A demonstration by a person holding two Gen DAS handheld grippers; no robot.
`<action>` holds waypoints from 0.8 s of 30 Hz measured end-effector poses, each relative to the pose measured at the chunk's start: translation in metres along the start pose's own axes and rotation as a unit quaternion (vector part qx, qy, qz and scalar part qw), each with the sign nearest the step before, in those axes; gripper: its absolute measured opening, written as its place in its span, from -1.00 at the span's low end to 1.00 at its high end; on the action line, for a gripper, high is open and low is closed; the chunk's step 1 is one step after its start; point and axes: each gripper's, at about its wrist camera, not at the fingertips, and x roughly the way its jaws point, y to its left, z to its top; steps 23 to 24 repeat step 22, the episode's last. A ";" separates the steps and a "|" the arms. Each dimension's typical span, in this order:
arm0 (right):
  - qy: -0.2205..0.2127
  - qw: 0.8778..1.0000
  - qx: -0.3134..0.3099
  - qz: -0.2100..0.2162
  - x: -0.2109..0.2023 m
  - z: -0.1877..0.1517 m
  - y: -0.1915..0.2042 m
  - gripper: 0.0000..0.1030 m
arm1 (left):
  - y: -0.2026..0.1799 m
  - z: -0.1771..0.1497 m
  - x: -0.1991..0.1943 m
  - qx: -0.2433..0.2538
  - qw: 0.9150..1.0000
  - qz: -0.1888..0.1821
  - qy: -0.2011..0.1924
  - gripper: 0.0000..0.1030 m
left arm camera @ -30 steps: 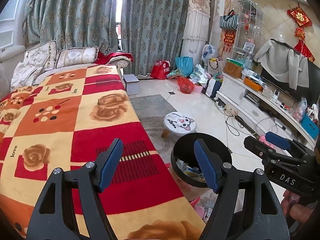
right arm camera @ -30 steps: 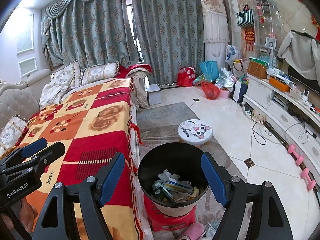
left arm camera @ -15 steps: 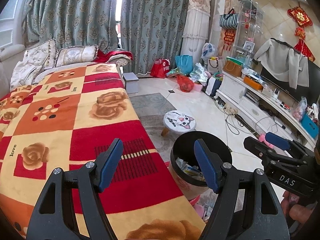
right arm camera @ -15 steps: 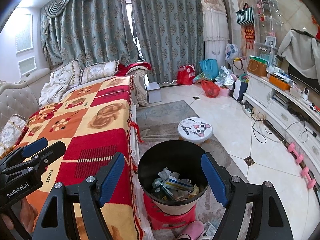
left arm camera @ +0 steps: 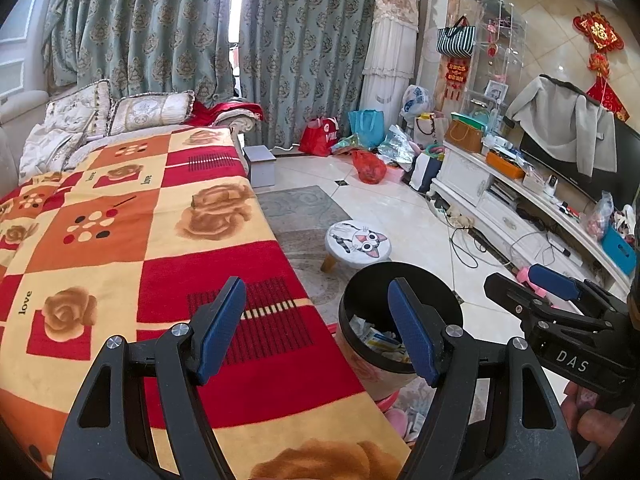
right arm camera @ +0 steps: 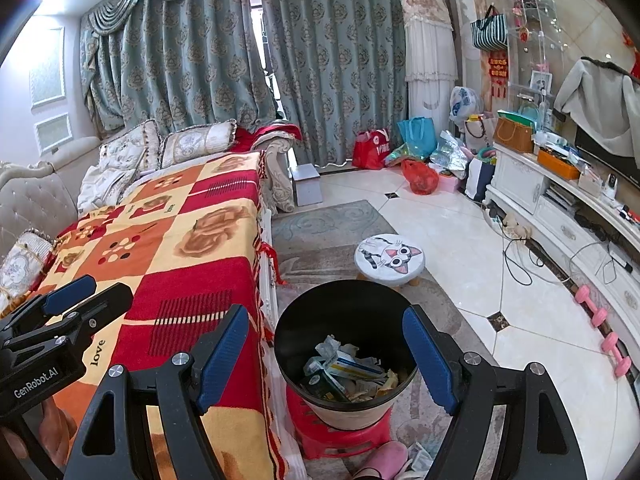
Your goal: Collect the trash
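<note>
A black-lined trash bin [right arm camera: 344, 320] stands on a red plastic stool [right arm camera: 332, 436] beside the sofa; crumpled paper and wrappers [right arm camera: 348, 372] lie in it. It also shows in the left wrist view [left arm camera: 368, 292]. My right gripper [right arm camera: 326, 354] is open and empty, hovering just above the bin. My left gripper [left arm camera: 318, 328] is open and empty above the sofa's front edge, left of the bin. Each gripper shows in the other's view: the left [right arm camera: 68, 300], the right [left arm camera: 540, 280].
A sofa with a red, orange and yellow blanket [left arm camera: 140, 240] fills the left. A cat-face stool [right arm camera: 390, 258] stands beyond the bin on a grey rug [right arm camera: 324, 224]. Bags [right arm camera: 416, 172] crowd the curtain; a white TV cabinet [right arm camera: 560, 216] and pink dumbbells [right arm camera: 600, 316] lie right.
Both views have shifted only slightly; the scene sits a little lower in the frame. Both grippers stay open and empty.
</note>
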 end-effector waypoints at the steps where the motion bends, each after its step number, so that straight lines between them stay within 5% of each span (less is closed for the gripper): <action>1: 0.001 1.000 0.000 0.000 0.001 0.000 -0.001 0.50 | 0.000 0.000 0.000 0.000 1.000 0.000 0.000 0.42; 24: 0.013 1.000 -0.002 -0.005 0.010 -0.002 -0.001 0.51 | 0.001 -0.003 0.008 0.001 1.000 -0.004 0.007 0.42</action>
